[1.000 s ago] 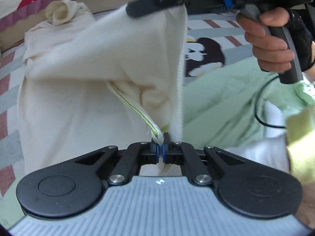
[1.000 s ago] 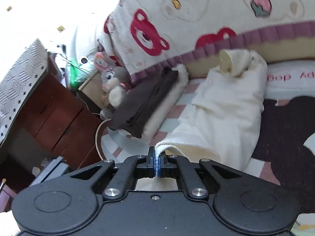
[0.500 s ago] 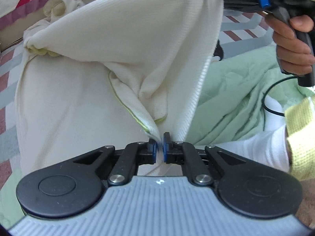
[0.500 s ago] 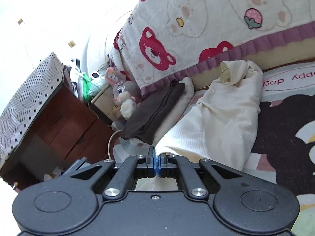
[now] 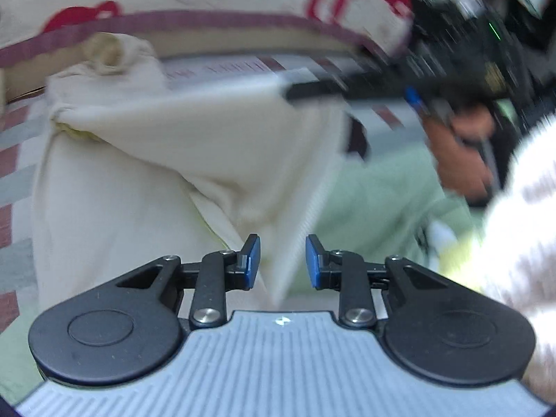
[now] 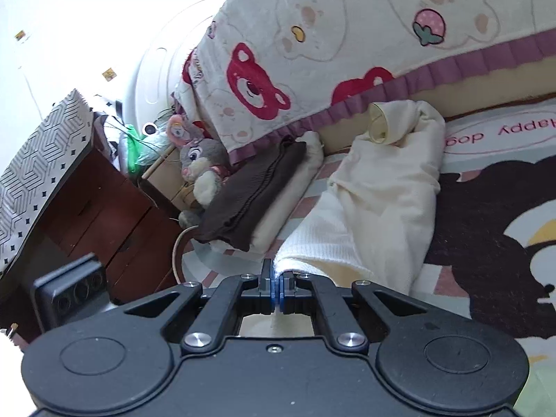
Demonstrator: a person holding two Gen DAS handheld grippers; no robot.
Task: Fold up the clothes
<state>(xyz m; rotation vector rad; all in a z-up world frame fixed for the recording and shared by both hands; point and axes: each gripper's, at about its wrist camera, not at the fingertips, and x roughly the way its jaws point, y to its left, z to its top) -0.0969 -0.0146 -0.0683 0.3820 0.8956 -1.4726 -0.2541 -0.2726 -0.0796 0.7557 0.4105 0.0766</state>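
The cream waffle-knit garment (image 6: 385,205) lies lengthwise across the patterned bed cover (image 6: 493,243), its rolled cuff at the far edge by the bear-print quilt (image 6: 312,34). The right gripper (image 6: 277,286) clamps one ribbed corner, fingers together. The left gripper (image 5: 282,260) has its jaws opening, blue pads clear of the hanging fold between them. Motion blur smears the hand (image 5: 458,153) and its tool.

Bear-print bedspread (image 6: 312,45) w/ purple frill behind; brown drawers (image 6: 104,208) at left; bright window light (image 6: 87,7); patterned mat (image 6: 486,215).
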